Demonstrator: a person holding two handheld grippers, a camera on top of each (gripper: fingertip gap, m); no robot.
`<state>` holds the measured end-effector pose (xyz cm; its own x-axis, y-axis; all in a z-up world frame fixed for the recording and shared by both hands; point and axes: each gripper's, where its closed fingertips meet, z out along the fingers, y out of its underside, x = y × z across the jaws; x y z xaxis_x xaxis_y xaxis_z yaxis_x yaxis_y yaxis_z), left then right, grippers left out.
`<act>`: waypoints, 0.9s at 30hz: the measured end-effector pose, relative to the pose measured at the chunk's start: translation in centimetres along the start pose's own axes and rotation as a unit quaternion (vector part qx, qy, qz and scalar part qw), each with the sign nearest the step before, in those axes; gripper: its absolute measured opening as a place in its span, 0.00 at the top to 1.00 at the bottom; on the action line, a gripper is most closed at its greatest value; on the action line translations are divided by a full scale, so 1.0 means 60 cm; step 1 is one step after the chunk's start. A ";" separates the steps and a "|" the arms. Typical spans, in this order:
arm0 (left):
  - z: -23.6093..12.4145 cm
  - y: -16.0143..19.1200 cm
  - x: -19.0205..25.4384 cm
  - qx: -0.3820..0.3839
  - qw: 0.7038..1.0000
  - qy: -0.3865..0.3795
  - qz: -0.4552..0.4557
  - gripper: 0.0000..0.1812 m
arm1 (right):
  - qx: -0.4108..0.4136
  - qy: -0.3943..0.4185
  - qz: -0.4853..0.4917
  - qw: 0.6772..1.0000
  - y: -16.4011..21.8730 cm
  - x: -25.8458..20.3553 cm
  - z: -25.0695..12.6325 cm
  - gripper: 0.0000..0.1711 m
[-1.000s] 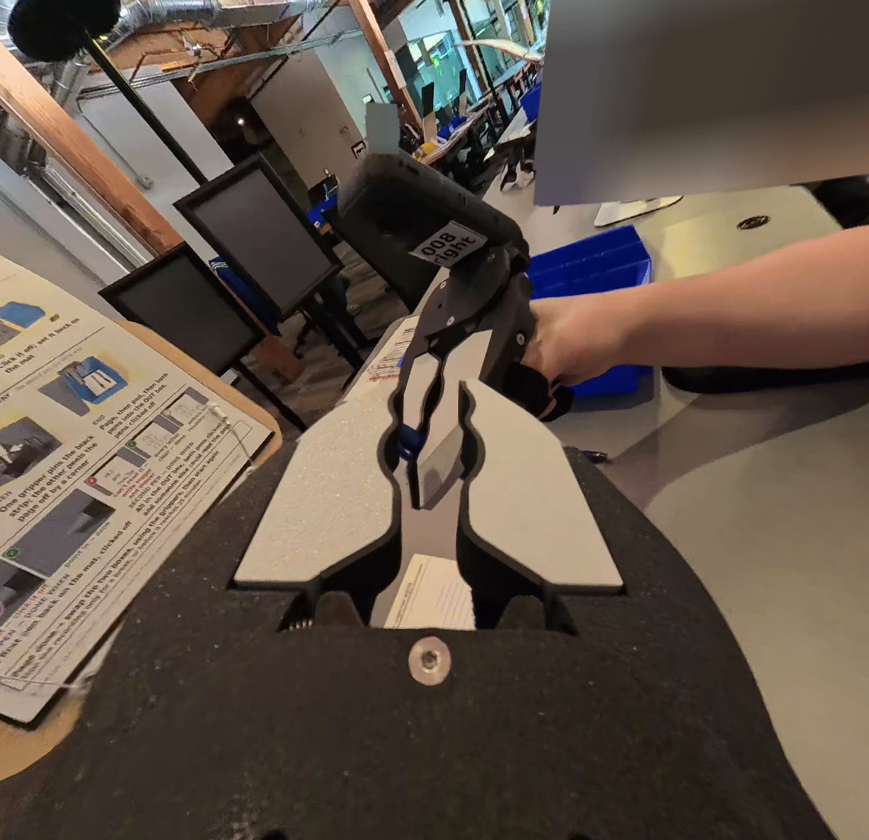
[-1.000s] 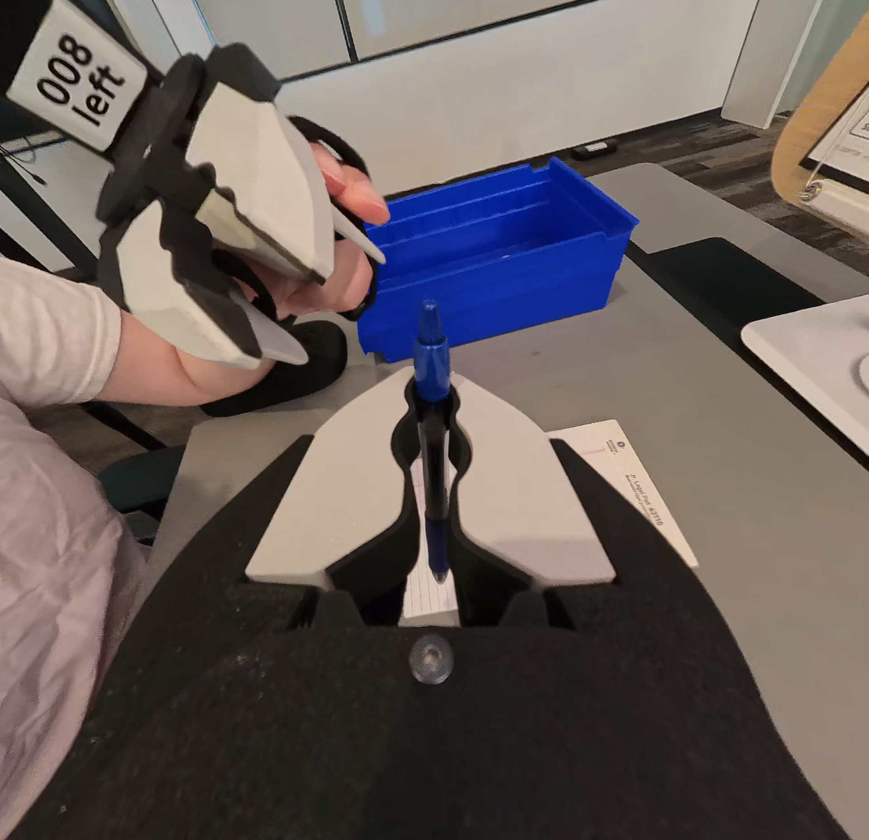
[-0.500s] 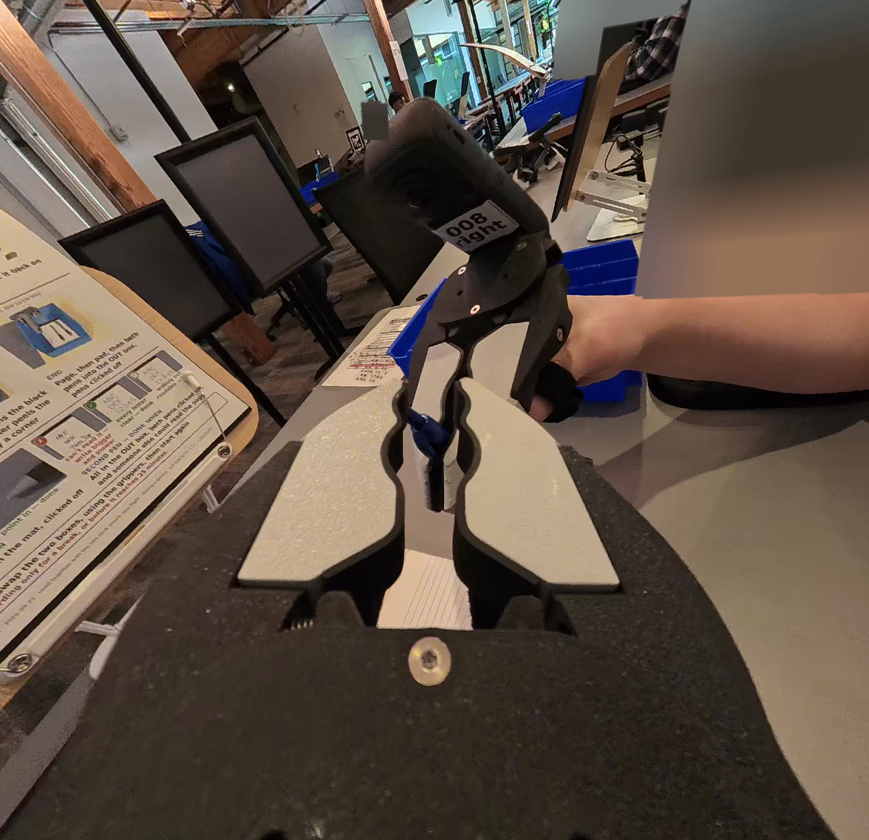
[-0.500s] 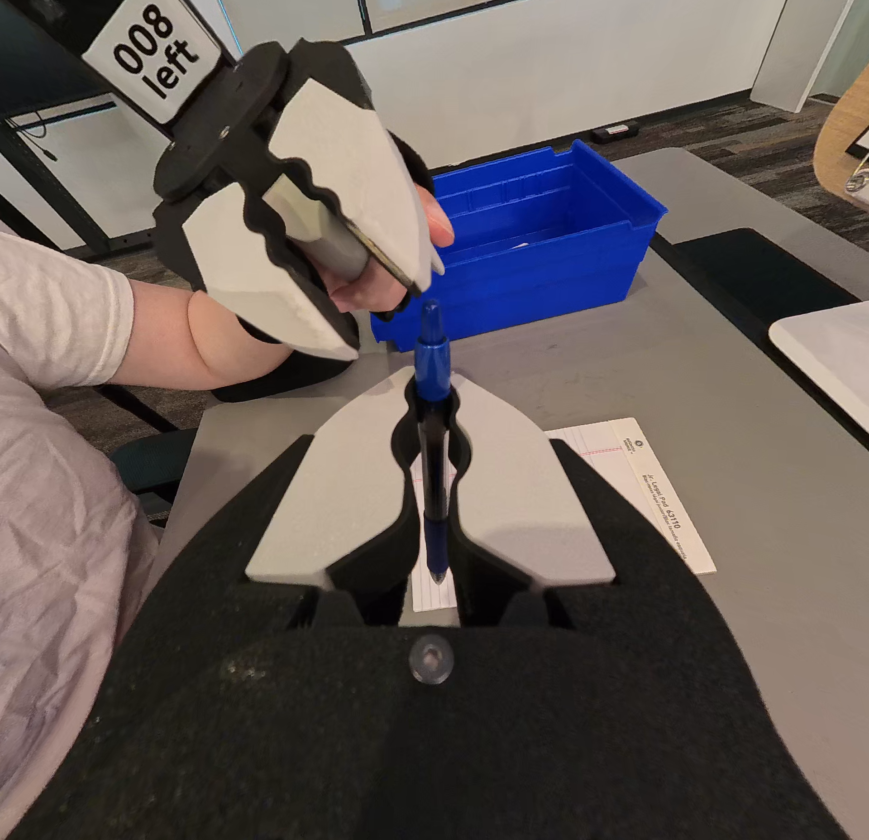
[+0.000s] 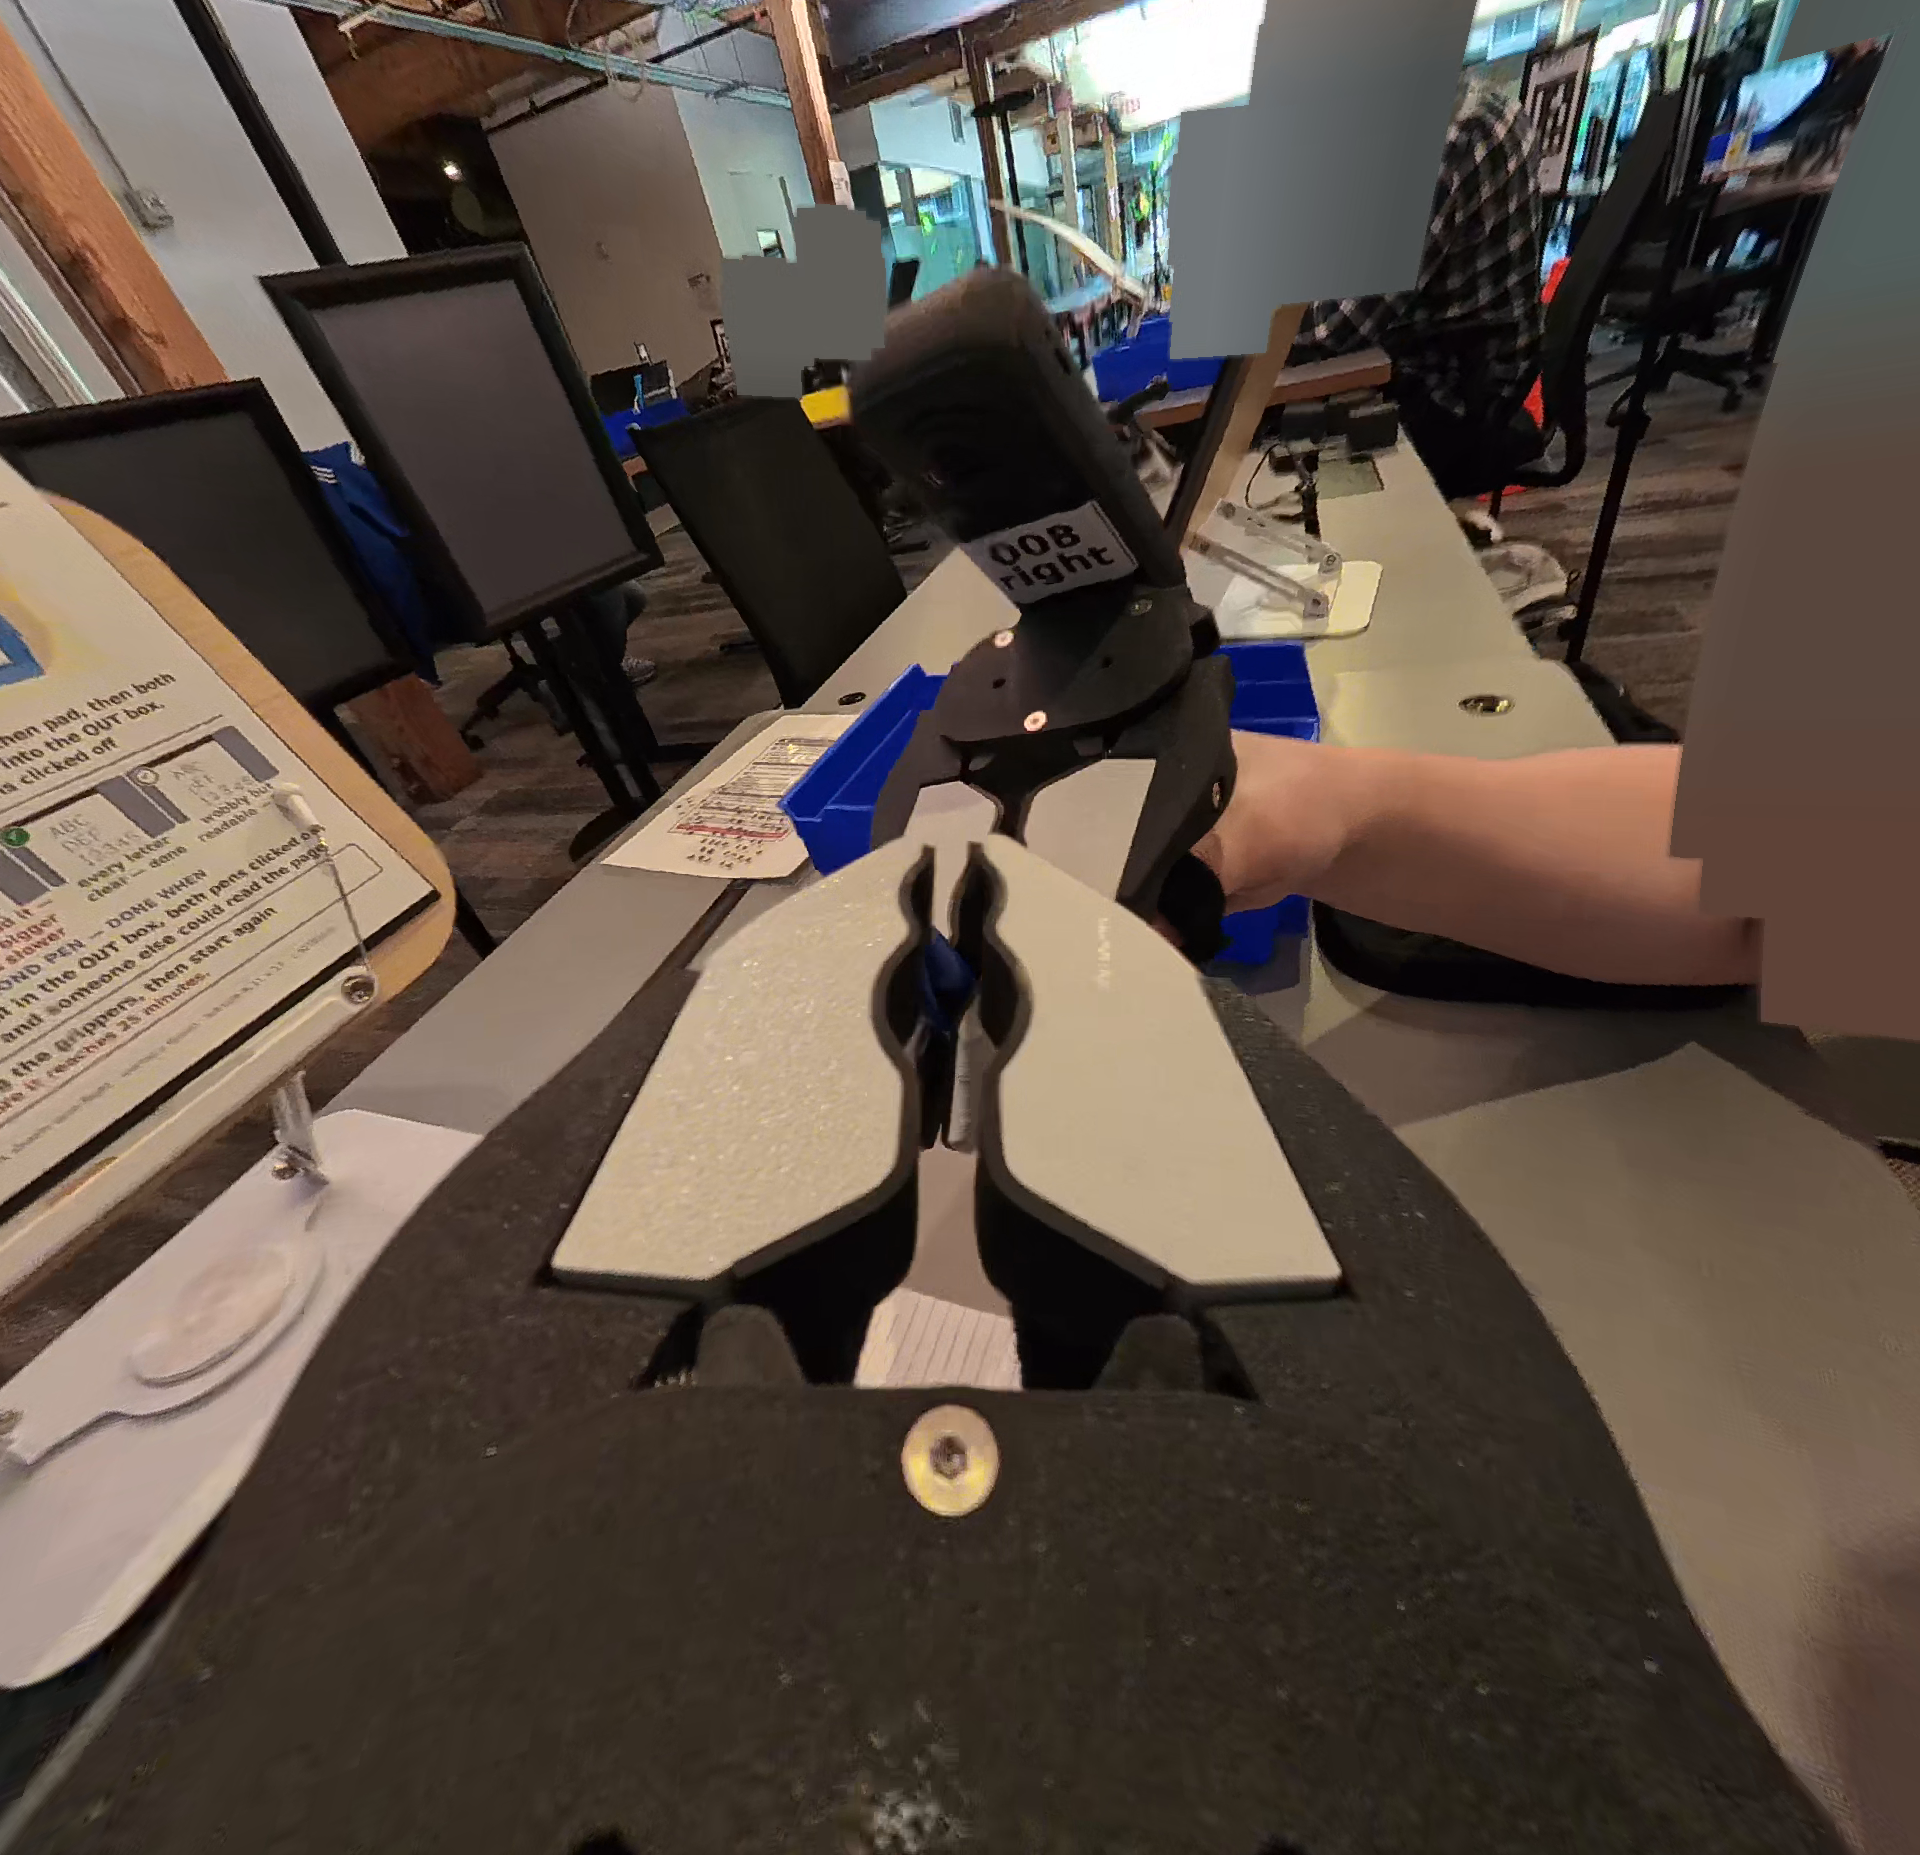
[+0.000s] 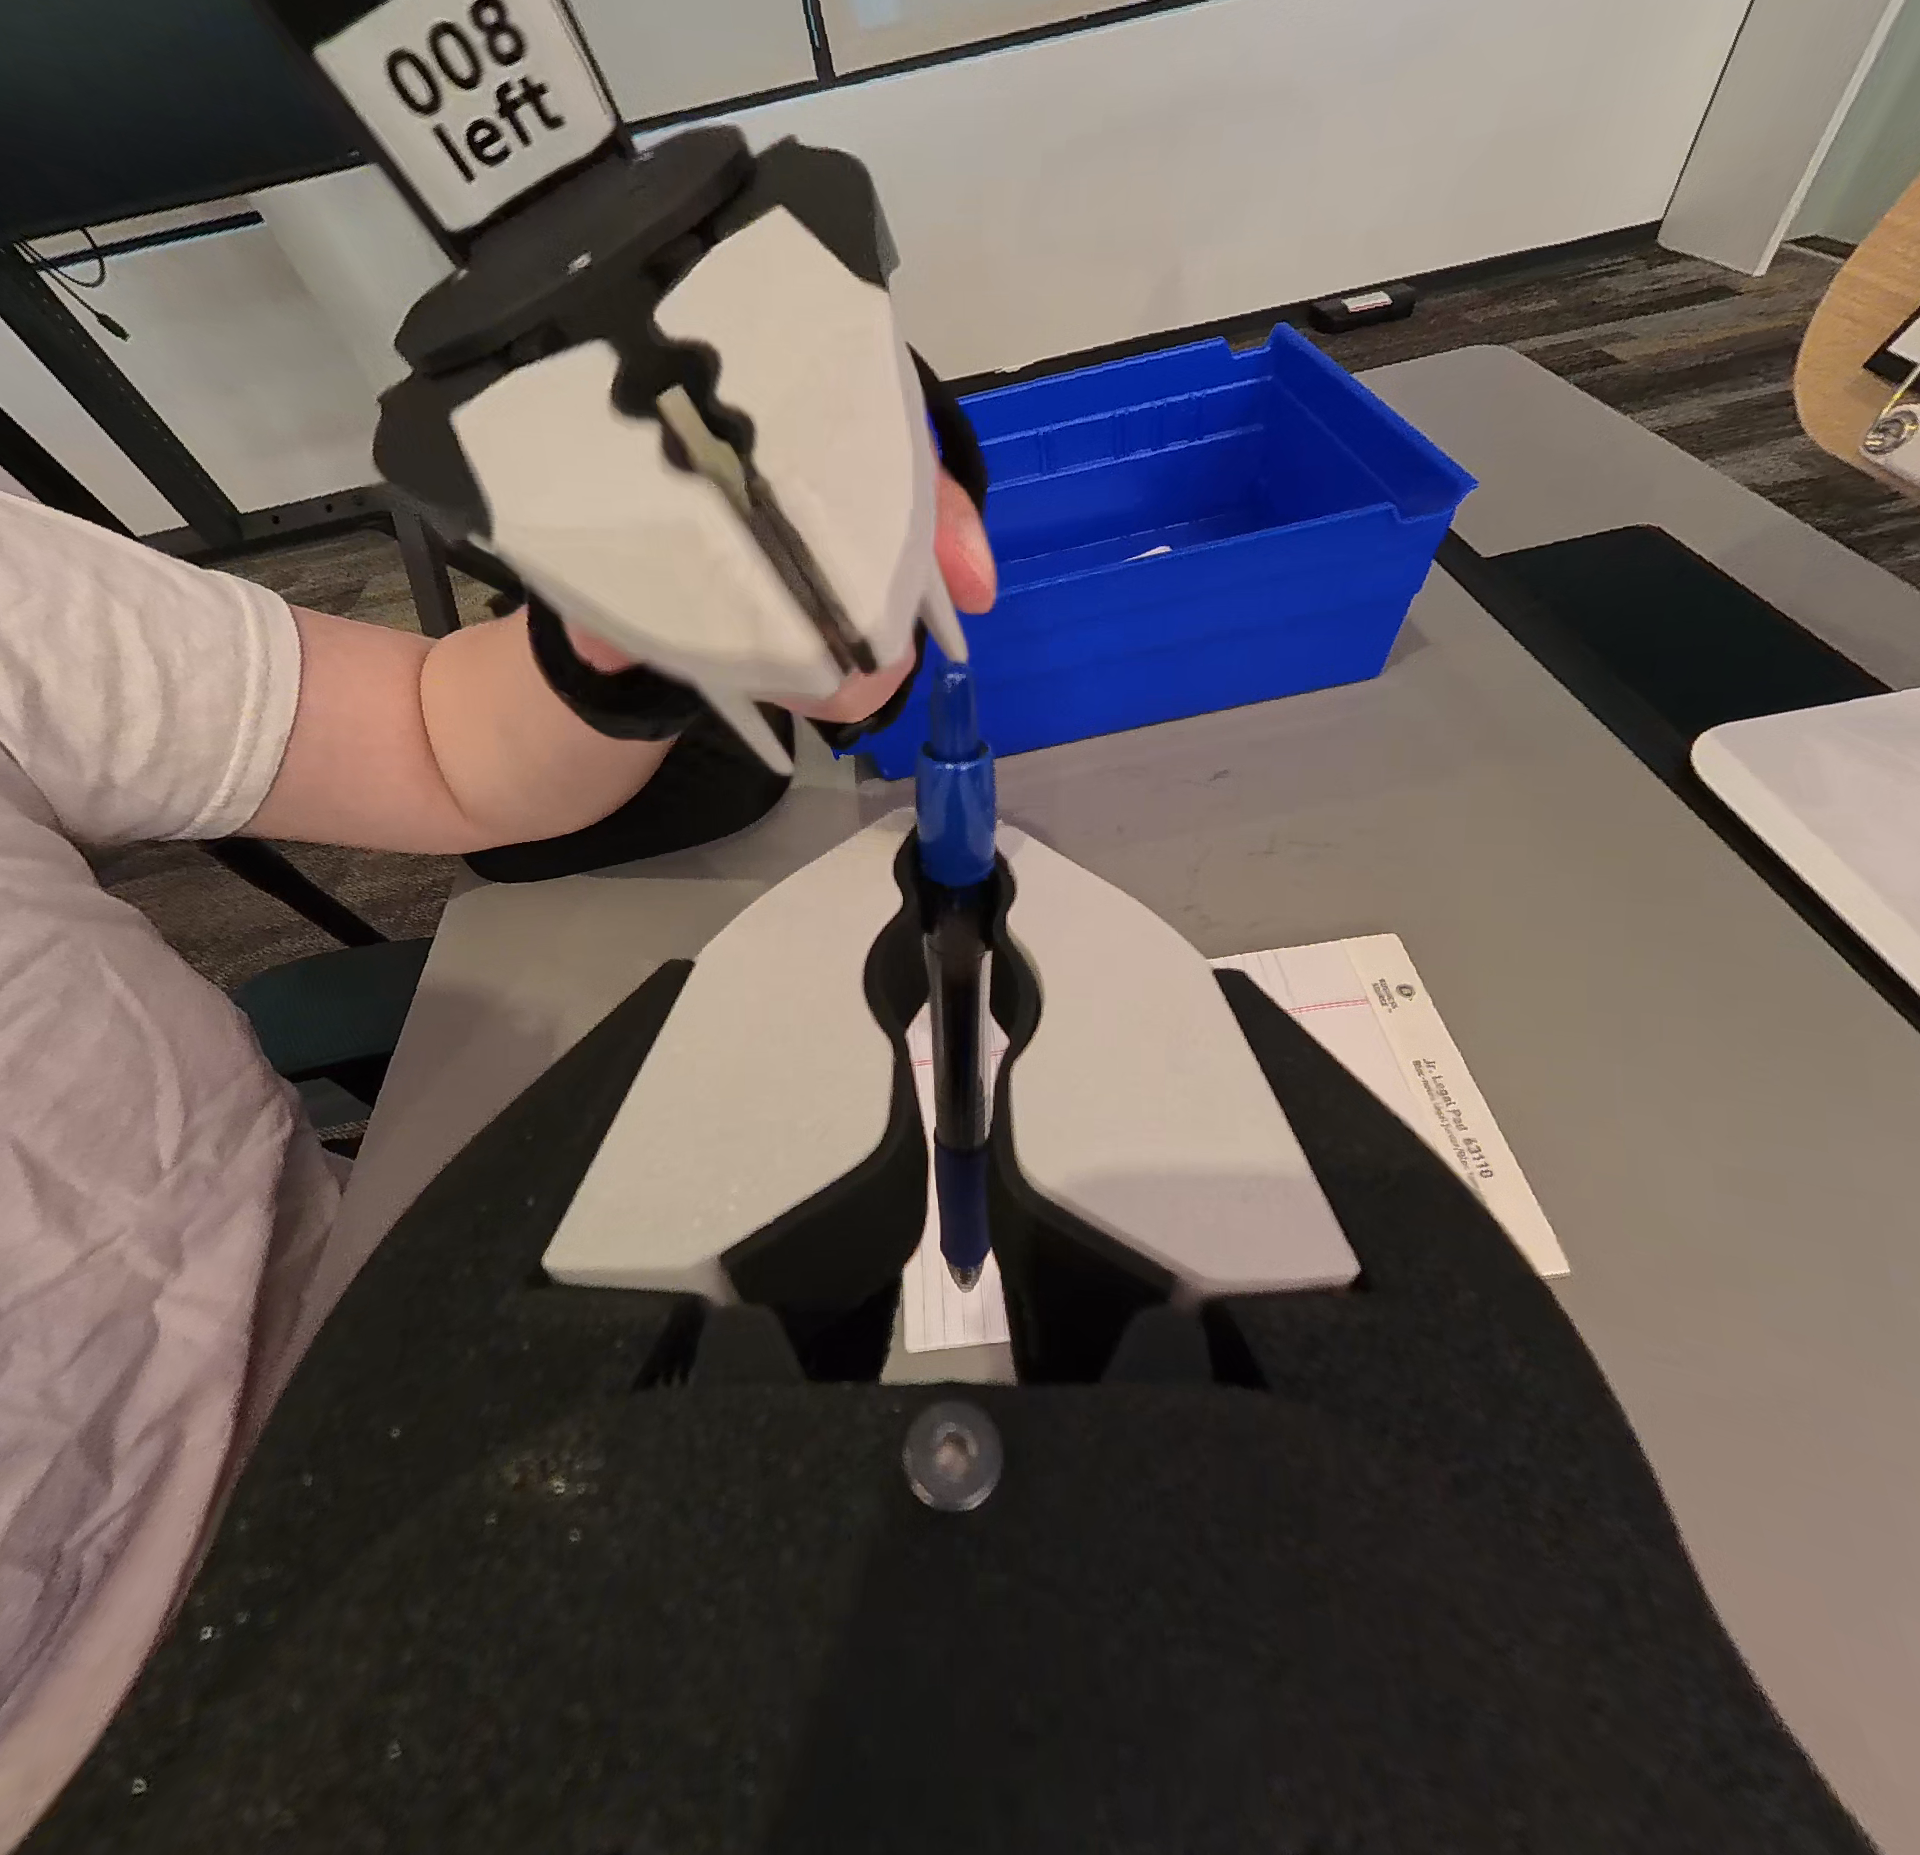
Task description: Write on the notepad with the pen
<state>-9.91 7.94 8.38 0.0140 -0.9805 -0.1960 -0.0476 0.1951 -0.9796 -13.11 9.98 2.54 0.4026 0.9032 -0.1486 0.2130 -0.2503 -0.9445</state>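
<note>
Up close, the left gripper (image 5: 945, 855), with two grey fingers (image 5: 790, 1078) pressed nearly together and only a thin slit between. Through the slit, a bit of blue pen (image 5: 943, 974). Just behind, the black right gripper (image 5: 1070, 839), tipped downward, held by a hand (image 5: 1257, 818). Low between the fingers, a strip of lined notepad (image 5: 940, 1338) on the grey table (image 5: 1662, 1234). Behind the hand, a blue bin (image 5: 847, 787), with a printed sheet (image 5: 743, 813) just beside it. Off to the left, a picture board (image 5: 156, 870). Farther back, two black frames (image 5: 478, 434) on stands.
</note>
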 end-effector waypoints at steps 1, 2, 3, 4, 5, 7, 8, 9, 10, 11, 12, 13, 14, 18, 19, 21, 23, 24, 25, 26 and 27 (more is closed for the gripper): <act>-0.002 -0.006 -0.004 0.015 1.000 0.002 -0.025 1.00 | -0.001 0.001 -0.002 1.000 0.000 0.000 0.001 0.96; -0.005 -0.012 -0.007 0.030 0.998 0.008 -0.053 1.00 | -0.003 0.000 -0.004 1.000 0.002 -0.001 0.002 0.96; -0.008 -0.016 -0.009 0.041 0.996 0.016 -0.080 1.00 | -0.004 -0.002 -0.005 1.000 0.003 -0.002 0.004 0.96; -0.009 -0.016 -0.012 0.044 0.994 0.022 -0.100 1.00 | -0.005 -0.004 -0.006 1.000 0.003 -0.004 0.005 0.96; -0.010 -0.014 -0.014 0.042 0.992 0.027 -0.112 1.00 | -0.006 -0.005 -0.006 1.000 0.004 -0.005 0.006 0.96; -0.010 -0.010 -0.015 0.036 0.990 0.039 -0.127 1.00 | -0.004 -0.006 -0.007 1.000 0.003 -0.005 0.005 0.96; -0.010 -0.010 -0.015 0.035 0.990 0.043 -0.133 1.00 | -0.002 -0.007 -0.005 1.000 0.002 -0.005 0.004 0.96; -0.010 -0.009 -0.016 0.034 0.989 0.043 -0.136 1.00 | 0.001 -0.010 -0.003 1.000 0.000 -0.006 0.003 0.96; -0.010 -0.007 -0.017 0.032 0.989 0.040 -0.136 1.00 | 0.004 -0.011 -0.002 1.000 -0.002 -0.006 0.002 0.96; -0.009 -0.005 -0.018 0.031 0.989 0.038 -0.136 1.00 | 0.006 -0.011 -0.001 1.000 -0.002 -0.006 0.001 0.97; -0.008 -0.004 -0.018 0.030 0.989 0.039 -0.139 1.00 | 0.005 -0.011 -0.002 1.000 -0.002 -0.006 0.001 0.96; -0.007 -0.003 -0.018 0.029 0.989 0.040 -0.143 1.00 | 0.004 -0.009 -0.004 1.000 -0.002 -0.005 0.001 0.96; -0.006 -0.001 -0.019 0.027 0.988 0.039 -0.147 1.00 | 0.004 -0.007 -0.008 1.000 -0.002 -0.005 0.001 0.96; -0.004 0.005 -0.021 0.021 0.987 0.037 -0.153 1.00 | 0.003 -0.008 -0.017 1.000 -0.002 -0.008 0.002 0.96; -0.004 0.005 -0.022 0.021 0.987 0.036 -0.154 1.00 | 0.003 -0.009 -0.020 1.000 -0.002 -0.009 0.002 0.96; -0.003 0.006 -0.022 0.021 0.987 0.037 -0.157 1.00 | 0.004 -0.009 -0.023 1.000 -0.003 -0.010 0.002 0.96; -0.002 0.007 -0.021 0.019 0.987 0.037 -0.156 1.00 | 0.004 -0.010 -0.025 1.000 -0.003 -0.011 0.002 0.96; -0.002 0.007 -0.020 0.019 0.987 0.038 -0.155 1.00 | 0.004 -0.009 -0.025 1.000 -0.003 -0.011 0.003 0.97; -0.002 0.007 -0.020 0.018 0.987 0.039 -0.154 1.00 | 0.004 -0.009 -0.025 1.000 -0.003 -0.010 0.003 0.96; -0.002 0.007 -0.020 0.018 0.987 0.038 -0.154 1.00 | 0.005 -0.009 -0.026 1.000 -0.003 -0.010 0.003 0.96; -0.002 0.007 -0.020 0.019 0.987 0.038 -0.154 1.00 | 0.007 -0.011 -0.026 1.000 -0.004 -0.011 0.003 0.97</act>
<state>-10.08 9.22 8.21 -0.0525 -0.9921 0.1138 -0.0160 -0.1132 -0.9934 -13.56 9.48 2.79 0.3714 0.9225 -0.1052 0.2215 -0.1980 -0.9548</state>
